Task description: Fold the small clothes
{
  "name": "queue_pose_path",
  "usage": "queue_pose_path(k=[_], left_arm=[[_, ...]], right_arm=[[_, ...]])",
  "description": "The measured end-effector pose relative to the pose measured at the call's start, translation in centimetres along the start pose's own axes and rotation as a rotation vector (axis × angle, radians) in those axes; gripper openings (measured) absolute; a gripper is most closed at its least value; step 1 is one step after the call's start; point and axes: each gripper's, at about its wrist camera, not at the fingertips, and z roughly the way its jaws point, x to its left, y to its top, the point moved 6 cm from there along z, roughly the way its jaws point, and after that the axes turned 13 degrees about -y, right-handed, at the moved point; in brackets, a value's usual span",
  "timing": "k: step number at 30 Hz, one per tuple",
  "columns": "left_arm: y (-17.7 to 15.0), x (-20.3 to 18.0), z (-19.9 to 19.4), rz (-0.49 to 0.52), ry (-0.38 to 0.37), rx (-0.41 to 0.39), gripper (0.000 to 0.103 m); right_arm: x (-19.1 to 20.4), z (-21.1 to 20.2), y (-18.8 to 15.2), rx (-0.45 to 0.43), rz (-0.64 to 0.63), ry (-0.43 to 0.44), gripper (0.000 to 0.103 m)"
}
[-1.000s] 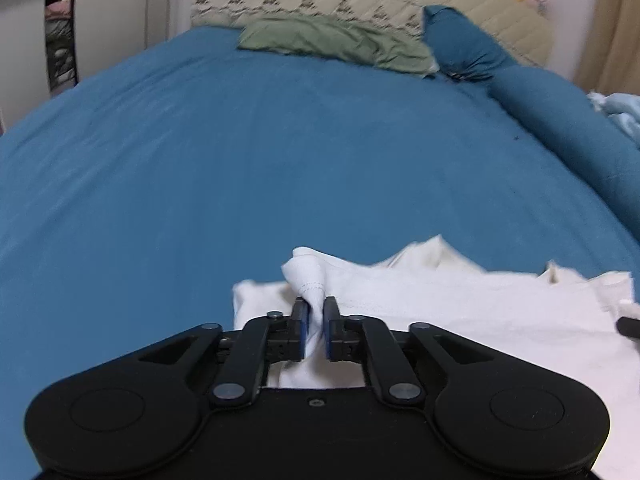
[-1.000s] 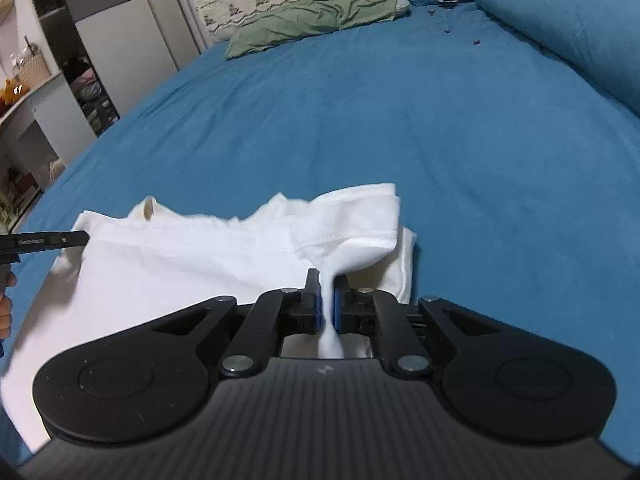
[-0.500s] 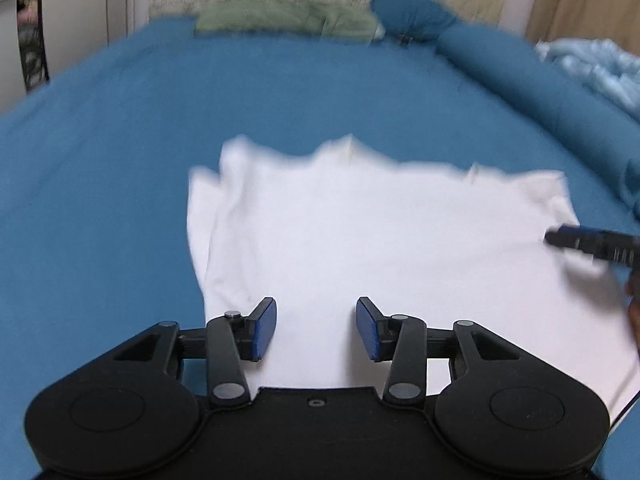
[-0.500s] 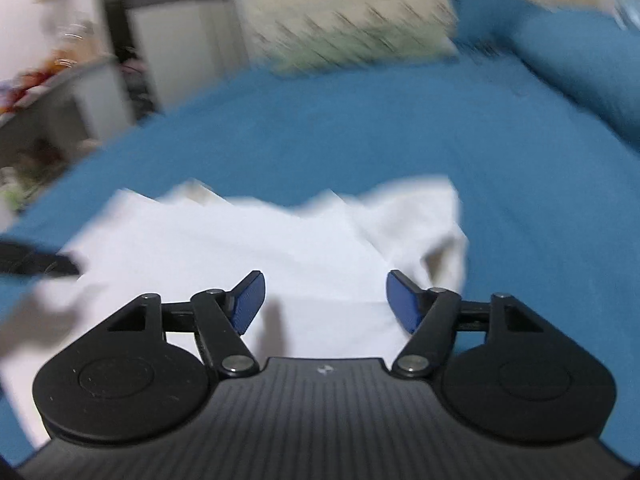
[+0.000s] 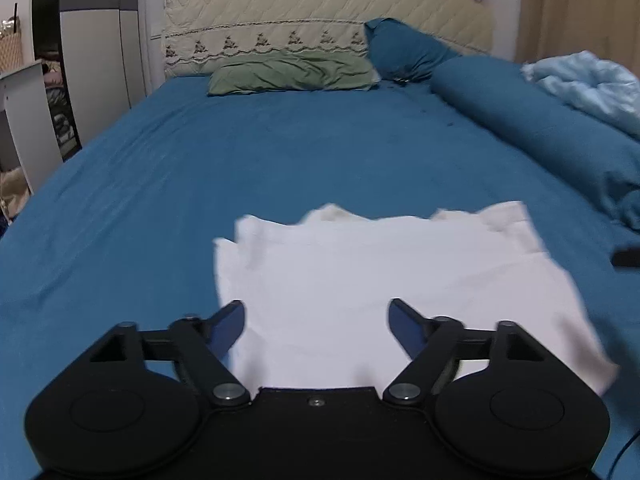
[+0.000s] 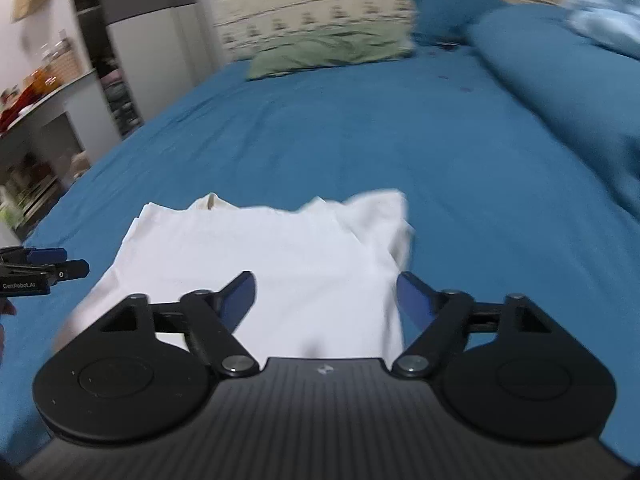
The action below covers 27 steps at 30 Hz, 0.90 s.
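Note:
A small white garment (image 5: pixel 380 272) lies flat on the blue bed sheet (image 5: pixel 240 152), its sleeves folded in at both sides. It also shows in the right wrist view (image 6: pixel 280 256). My left gripper (image 5: pixel 316 320) is open and empty above the garment's near left part. My right gripper (image 6: pixel 326 296) is open and empty above the garment's near right edge. The left gripper's fingers (image 6: pixel 48 266) show at the left edge of the right wrist view. The right gripper's tip (image 5: pixel 626 258) shows at the right edge of the left wrist view.
A green pillow (image 5: pixel 292 74) and a blue pillow (image 5: pixel 404 54) lie at the headboard (image 5: pixel 320 12). A long blue bolster (image 5: pixel 540 132) and a light blue blanket (image 5: pixel 588 84) run along the right. A cabinet and shelves (image 6: pixel 48 120) stand left of the bed.
Both grippers have let go of the folded-in sleeves, opened wide and drawn back toward me. The garment now lies flat on the sheet.

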Motion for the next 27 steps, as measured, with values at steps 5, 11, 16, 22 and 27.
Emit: queue_pose_path(k=[5, 11, 16, 22, 27], left_arm=[[-3.1, -5.1, 0.7, 0.001, -0.033, 0.051, 0.086], [-5.7, -7.2, 3.6, -0.027, -0.042, 0.102, 0.086], [-5.1, -6.1, 5.4, -0.055, -0.027, 0.111, 0.086], [-4.7, -4.6, 7.9, -0.077, 0.000, 0.136, 0.086], [-5.9, -4.2, 10.3, -0.037, 0.022, 0.198, 0.089]], right_arm=[[-1.1, -5.8, -8.0, 0.107, 0.167, -0.073, 0.103], [-1.5, -3.7, -16.3, 0.121, 0.481, -0.077, 0.102], [-1.4, -0.6, -15.6, -0.006, 0.622, -0.077, 0.098], [-0.9, 2.1, -14.7, -0.055, 0.681, -0.130, 0.075], [-1.0, 2.0, -13.4, -0.015, 0.686, -0.137, 0.038]])
